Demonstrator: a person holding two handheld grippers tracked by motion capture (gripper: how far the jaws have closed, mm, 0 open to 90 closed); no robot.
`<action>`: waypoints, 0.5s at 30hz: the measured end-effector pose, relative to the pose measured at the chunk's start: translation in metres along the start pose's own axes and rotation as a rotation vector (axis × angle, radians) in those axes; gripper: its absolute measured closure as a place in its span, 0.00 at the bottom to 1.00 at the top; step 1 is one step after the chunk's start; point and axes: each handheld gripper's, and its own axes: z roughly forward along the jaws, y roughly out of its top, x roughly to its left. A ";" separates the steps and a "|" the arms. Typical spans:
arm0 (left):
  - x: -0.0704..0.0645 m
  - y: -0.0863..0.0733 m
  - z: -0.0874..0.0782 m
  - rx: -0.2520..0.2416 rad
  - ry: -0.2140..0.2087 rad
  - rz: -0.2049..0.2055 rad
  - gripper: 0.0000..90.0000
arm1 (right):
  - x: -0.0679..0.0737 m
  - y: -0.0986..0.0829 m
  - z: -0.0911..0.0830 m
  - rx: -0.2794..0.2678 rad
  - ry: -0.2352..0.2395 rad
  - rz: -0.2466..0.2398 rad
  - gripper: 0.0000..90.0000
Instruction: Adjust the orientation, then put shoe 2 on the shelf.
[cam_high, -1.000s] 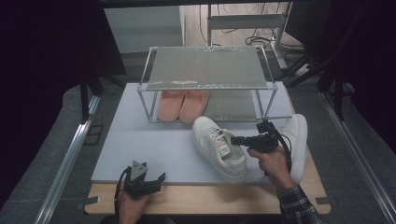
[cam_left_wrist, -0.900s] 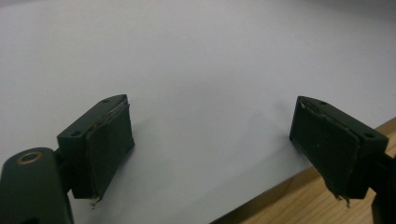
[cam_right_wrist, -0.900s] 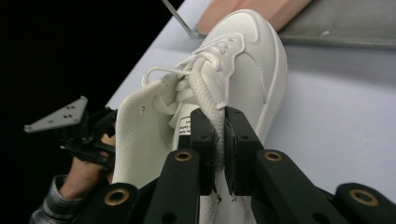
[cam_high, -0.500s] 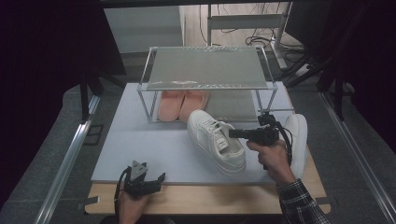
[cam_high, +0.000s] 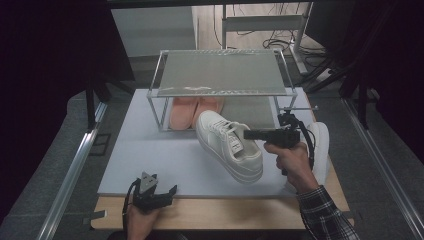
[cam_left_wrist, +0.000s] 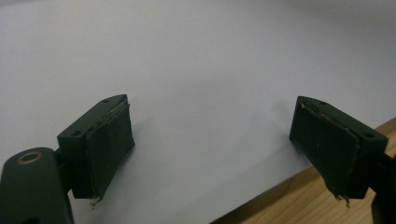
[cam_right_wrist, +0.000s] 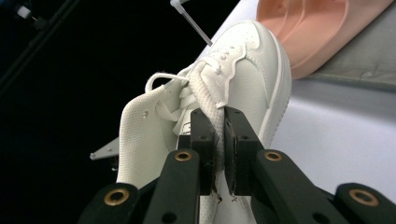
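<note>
While the right gripper (cam_high: 248, 134) holds a white sneaker (cam_high: 227, 144) lifted off the table, toe aimed at the open front of the wire shoe rack (cam_high: 220, 85), its jaws are pressed together on the side wall of the shoe's collar, as the right gripper view shows with the two black pads (cam_right_wrist: 204, 140) squeezing a strip of white upper between them. That sneaker (cam_right_wrist: 210, 98) tilts with its laces loose and its tongue pulled up. A second white sneaker (cam_high: 320, 145) stands just beside the person's right hand (cam_high: 292, 160), partly hidden behind it, near the right edge of the board. A pair of pink slippers (cam_high: 192, 111) lies on the lower shelf of the rack, toward its left side; the upper shelf is a grey mesh panel. All of this sits on a pale grey-white board (cam_high: 150, 160) laid over a wooden table (cam_high: 210, 215), whose light wood strip runs along the near edge. The left gripper (cam_high: 150, 192) rests low at that near edge, its jaws spread wide with nothing between them, the left gripper view showing bare white board (cam_left_wrist: 196, 93) and a corner of wood (cam_left_wrist: 299, 200). Around the table the room is dark; metal rails (cam_high: 75, 165) flank both sides, and beyond the rack there seems to be a desk frame with cables (cam_high: 270, 40) on a lighter floor.
</note>
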 end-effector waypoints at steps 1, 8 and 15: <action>0.000 0.000 0.000 0.000 0.000 0.000 0.15 | 0.000 0.001 0.000 -0.002 0.005 0.002 0.93; 0.000 0.000 0.000 0.000 -0.001 0.000 0.15 | 0.007 0.007 -0.001 -0.004 0.022 0.006 0.93; 0.000 0.000 0.000 0.000 -0.001 0.000 0.15 | 0.014 0.014 -0.003 -0.011 0.038 0.005 0.93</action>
